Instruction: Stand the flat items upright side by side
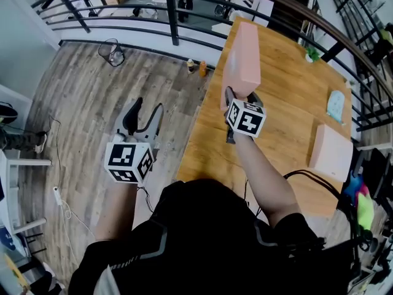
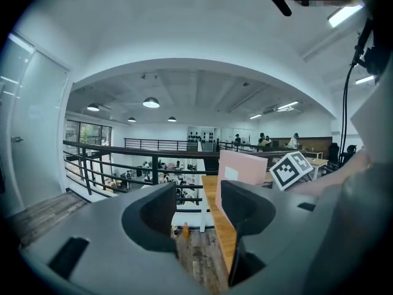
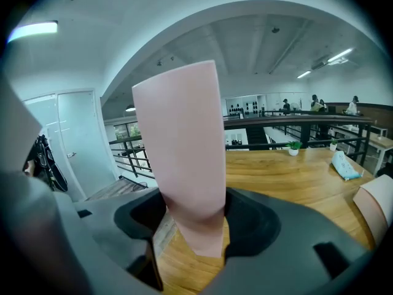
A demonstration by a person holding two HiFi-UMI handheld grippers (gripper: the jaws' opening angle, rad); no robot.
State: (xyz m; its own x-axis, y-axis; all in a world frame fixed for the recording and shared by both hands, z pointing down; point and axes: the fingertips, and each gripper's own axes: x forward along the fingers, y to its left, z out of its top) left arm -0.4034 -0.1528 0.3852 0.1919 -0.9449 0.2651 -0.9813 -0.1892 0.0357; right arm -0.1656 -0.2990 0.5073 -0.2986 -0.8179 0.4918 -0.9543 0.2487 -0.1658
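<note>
Pink flat box, gripped at its near end by the right gripper, stands out lengthwise beyond the jaws over the left part of the wooden table. In the right gripper view the two dark jaws of the right gripper press on either broad face of the pink flat box, and the tabletop shows beneath it. Whether the box touches the table cannot be told.

A second pink box lies flat near the table's right edge, well apart from the held one; the right gripper view shows it at the frame's right margin. A pale blue item lies beyond it, and a small potted plant stands at the far edge.

The left gripper hangs over the plank floor, left of the table. Its own view shows the left gripper with jaws set wide and nothing between them. Behind it appear the railing, the held box and the right gripper's marker cube.
</note>
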